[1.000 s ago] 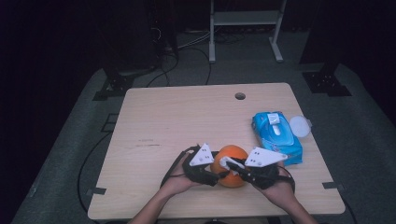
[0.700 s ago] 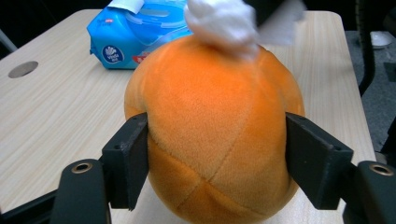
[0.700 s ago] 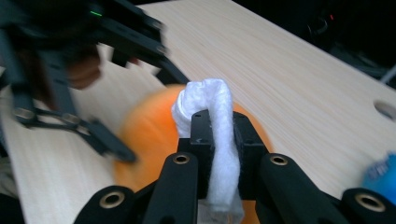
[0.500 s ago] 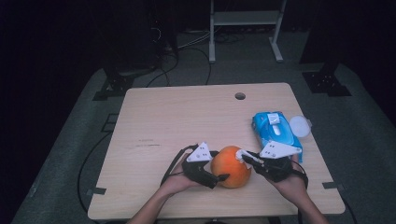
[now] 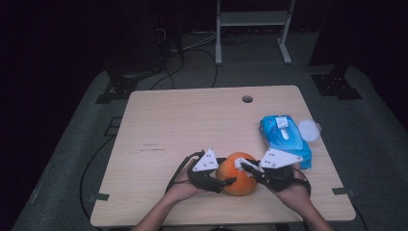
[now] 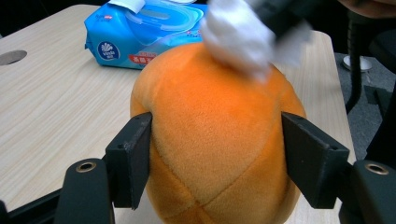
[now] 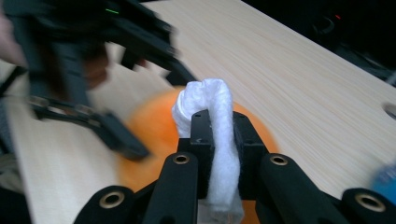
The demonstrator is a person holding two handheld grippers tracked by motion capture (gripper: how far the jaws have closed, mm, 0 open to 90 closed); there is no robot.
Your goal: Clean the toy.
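An orange plush ball (image 5: 238, 175) sits near the table's front edge. My left gripper (image 5: 223, 179) comes at it from the left. In the left gripper view its jaws have just been closing and now press on both flanks of the orange plush ball (image 6: 215, 121), so the left gripper (image 6: 217, 163) is shut on it. My right gripper (image 5: 242, 166) reaches in from the right, shut on a crumpled white wipe (image 7: 210, 95). In the left gripper view the white wipe (image 6: 243, 35) rests against the top of the ball. The right gripper (image 7: 219, 126) points down at the ball.
A blue packet of wet wipes (image 5: 284, 137) lies just right of the ball, with a round white lid (image 5: 308, 129) beside it at the table's right edge. The wooden table (image 5: 192, 125) has a cable hole (image 5: 247, 99) near its far edge. A metal stand and cables are on the floor behind.
The right gripper with the wipe slid to the right off the ball's top, then came back left onto it. The left hand has stayed in place at the ball.
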